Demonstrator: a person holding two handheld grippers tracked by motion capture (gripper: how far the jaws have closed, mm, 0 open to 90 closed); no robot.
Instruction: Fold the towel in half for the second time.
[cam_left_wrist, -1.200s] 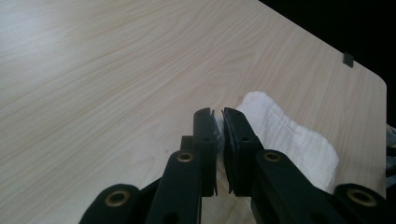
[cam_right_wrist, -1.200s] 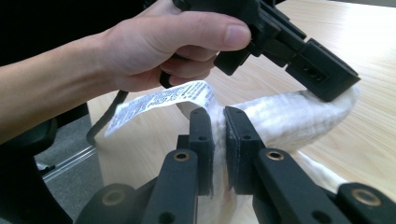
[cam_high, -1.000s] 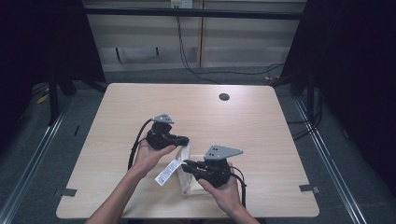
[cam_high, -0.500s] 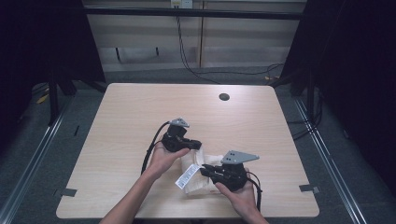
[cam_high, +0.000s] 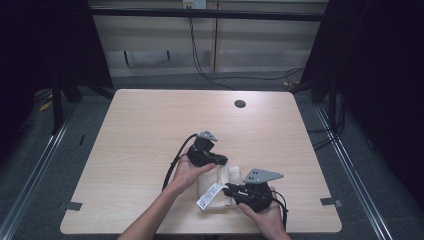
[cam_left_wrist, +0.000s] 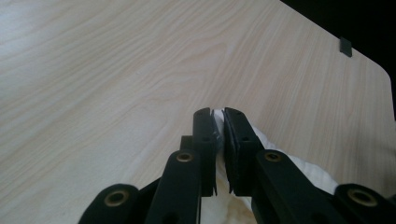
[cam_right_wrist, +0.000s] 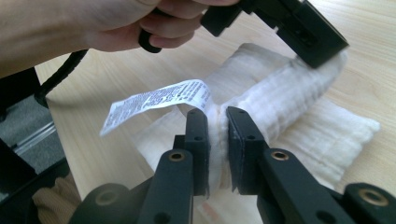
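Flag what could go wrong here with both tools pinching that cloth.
1. The right tool pinches the cream ribbed cloth near its edge, and its jaws have just been opening; the fold could slip out.
2. The white printed care label sits beside those jaws and could get caught.
3. The left tool holds only a thin edge.

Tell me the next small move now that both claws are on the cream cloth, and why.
Probably lower both ends a little further and lay the cream cloth flat on the table. The left claw pinches one end and the right claw, whose jaws have just been opening slightly, has the end by the white label between its pads; the cloth between them lies bunched in folds near the table's front edge.
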